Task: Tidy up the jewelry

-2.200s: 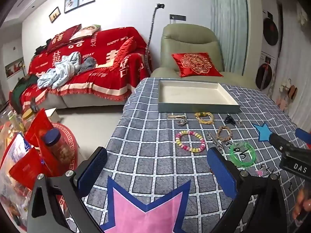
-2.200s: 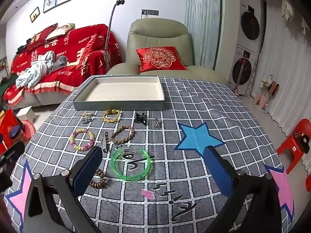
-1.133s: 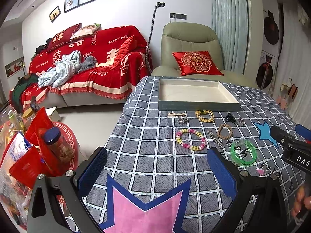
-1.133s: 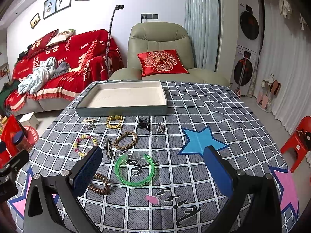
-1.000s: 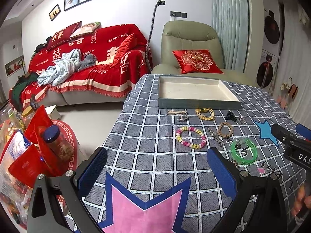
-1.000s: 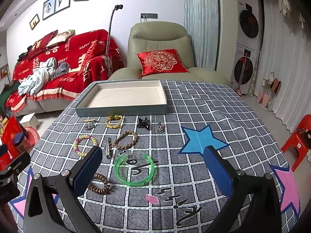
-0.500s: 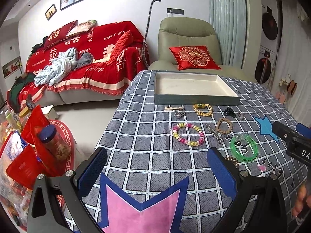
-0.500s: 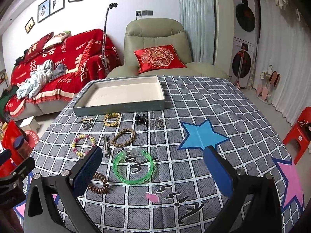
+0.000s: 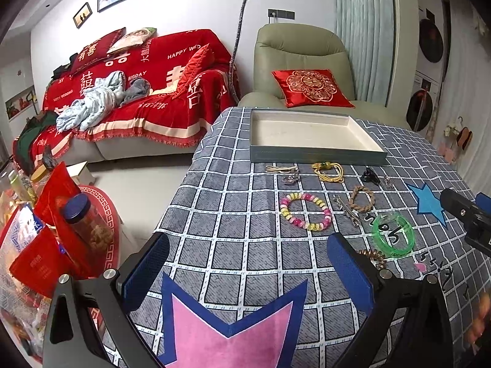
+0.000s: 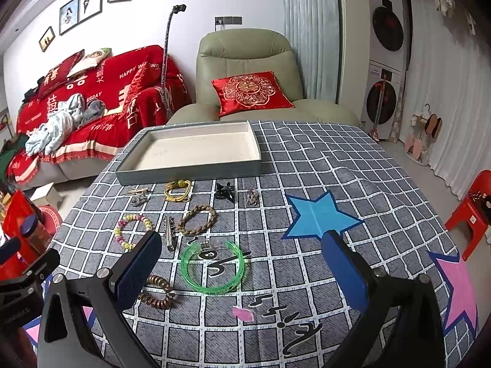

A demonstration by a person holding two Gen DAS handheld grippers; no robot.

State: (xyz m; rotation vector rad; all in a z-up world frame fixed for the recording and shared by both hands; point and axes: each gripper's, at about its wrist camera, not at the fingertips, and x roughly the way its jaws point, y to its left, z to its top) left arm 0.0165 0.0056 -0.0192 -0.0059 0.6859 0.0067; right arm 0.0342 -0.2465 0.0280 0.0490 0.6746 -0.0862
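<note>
An empty grey tray (image 9: 313,155) (image 10: 190,174) stands at the far side of the checked tablecloth. In front of it lie jewelry pieces: a yellow cord bracelet (image 10: 178,190), a black clip (image 10: 225,190), a braided brown bracelet (image 10: 198,219), a pink-yellow bead bracelet (image 9: 305,211) (image 10: 130,230), a metal clip (image 10: 169,233), a green bangle (image 10: 213,265) (image 9: 393,234) and a brown coil tie (image 10: 158,291). My left gripper (image 9: 248,273) is open and empty above the table's near left corner. My right gripper (image 10: 242,268) is open and empty, just above the green bangle.
The table's left edge drops to the floor, where red bags and a jar (image 9: 83,227) stand. A red sofa (image 9: 138,92) and a green armchair (image 10: 245,70) are behind the table. A red stool (image 10: 472,208) stands at the right.
Both grippers have shifted slightly forward and lower toward the jewelry. Both stay open and empty, and no piece has moved.
</note>
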